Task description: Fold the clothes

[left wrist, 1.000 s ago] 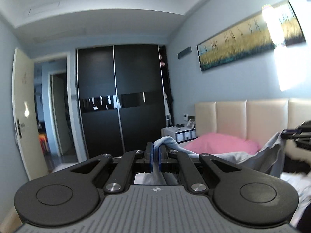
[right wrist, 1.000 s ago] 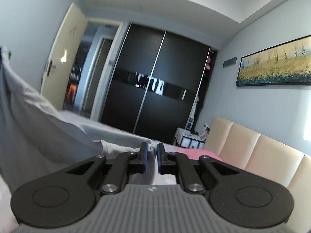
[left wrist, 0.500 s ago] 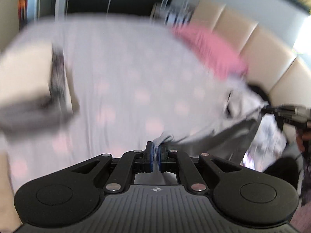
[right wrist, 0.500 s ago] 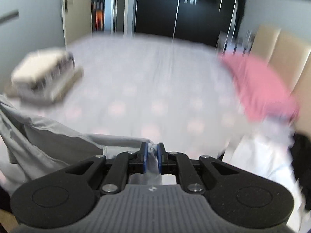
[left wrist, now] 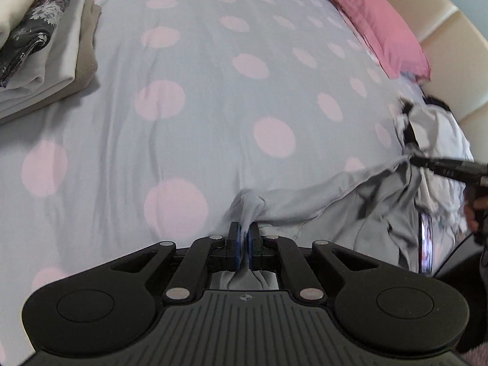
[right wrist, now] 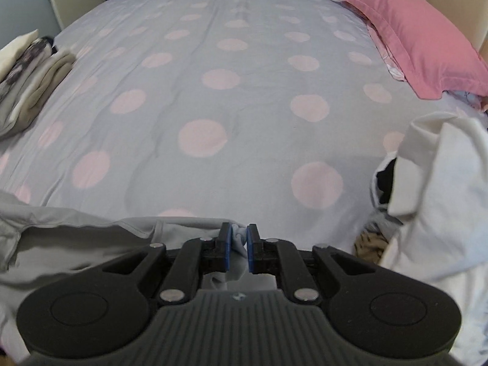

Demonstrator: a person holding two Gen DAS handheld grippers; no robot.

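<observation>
A light grey garment [left wrist: 320, 195] is stretched between both grippers, low over the near edge of the bed. My left gripper [left wrist: 244, 233] is shut on one bunched corner of it. My right gripper [right wrist: 237, 236] is shut on the other corner, and the grey garment [right wrist: 76, 238] trails off to the left in that view. In the left wrist view the right gripper [left wrist: 448, 167] shows at the far right, with a person's hand [left wrist: 475, 210] behind it. Both grippers point steeply down at the bedspread.
The bed has a grey cover with pink dots [right wrist: 213, 97]. A stack of folded clothes [left wrist: 36, 52] lies at the left edge. A pink pillow [right wrist: 411, 33] leans by the cream headboard [left wrist: 442, 27]. A heap of white and dark clothes [right wrist: 433, 201] lies at the right.
Both grippers swung down from facing the wardrobe and wall to pointing at the bed, carrying the grey garment down with them. Both grips stayed shut on the cloth.
</observation>
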